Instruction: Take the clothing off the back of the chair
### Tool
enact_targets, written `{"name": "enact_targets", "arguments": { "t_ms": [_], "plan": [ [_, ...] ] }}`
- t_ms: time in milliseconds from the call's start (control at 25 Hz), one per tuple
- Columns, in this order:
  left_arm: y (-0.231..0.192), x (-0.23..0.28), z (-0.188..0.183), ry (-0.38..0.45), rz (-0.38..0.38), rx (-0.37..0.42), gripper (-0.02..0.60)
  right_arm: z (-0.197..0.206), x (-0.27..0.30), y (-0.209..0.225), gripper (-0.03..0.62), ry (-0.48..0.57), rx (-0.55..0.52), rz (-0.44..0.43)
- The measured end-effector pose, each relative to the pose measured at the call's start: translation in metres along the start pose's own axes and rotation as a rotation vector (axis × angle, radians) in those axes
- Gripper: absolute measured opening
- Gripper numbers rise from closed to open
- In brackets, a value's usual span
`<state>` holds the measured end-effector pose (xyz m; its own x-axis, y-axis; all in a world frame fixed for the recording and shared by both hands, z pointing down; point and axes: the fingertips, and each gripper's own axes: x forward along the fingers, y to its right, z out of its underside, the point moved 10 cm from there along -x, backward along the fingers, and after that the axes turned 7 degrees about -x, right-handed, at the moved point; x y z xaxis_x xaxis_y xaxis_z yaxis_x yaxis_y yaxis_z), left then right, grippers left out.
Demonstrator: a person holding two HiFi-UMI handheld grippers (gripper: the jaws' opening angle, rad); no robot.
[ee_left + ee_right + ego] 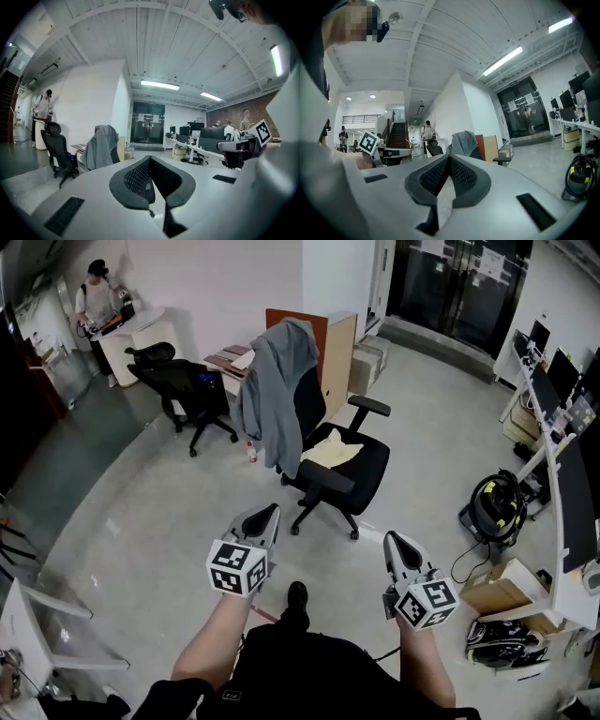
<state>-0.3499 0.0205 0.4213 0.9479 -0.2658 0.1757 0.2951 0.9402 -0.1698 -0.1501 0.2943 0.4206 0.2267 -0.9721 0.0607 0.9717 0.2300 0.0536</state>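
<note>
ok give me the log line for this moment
phase: pre-grasp | left gripper: shut, empty | right gripper: shut, empty | jacket: draped over chair back, untouched | both grippers short of chair

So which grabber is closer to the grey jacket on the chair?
Left. The left gripper points almost straight at the grey jacket, well short of it; the right gripper is off to the right side, farther away.

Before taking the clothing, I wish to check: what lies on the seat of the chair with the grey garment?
A pale yellow cloth lies on the black seat. The grey garment hangs over the backrest and hides its top; anything beneath it is unseen.
</note>
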Motion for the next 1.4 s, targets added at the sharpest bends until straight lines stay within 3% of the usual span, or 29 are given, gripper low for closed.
{"name": "enact_targets", "arguments": {
  "t_ms": [280,920,1400],
  "plan": [
    [-0.035,0.063,-0.006,-0.001,0.025,0.002,0.003,0.006,0.054,0.035,0.014,-0.017,0.019,0.031],
    [-0.174,0.195,-0.040,0.016,0.022,-0.061,0.003,-0.008,0.255,0.060,0.015,-0.139,-0.016,-0.069],
    [-0.201,0.247,-0.044,-0.005,0.013,-0.075,0.003,0.000,0.304,0.096,0.015,-0.174,0.009,-0.068]
  ]
}}
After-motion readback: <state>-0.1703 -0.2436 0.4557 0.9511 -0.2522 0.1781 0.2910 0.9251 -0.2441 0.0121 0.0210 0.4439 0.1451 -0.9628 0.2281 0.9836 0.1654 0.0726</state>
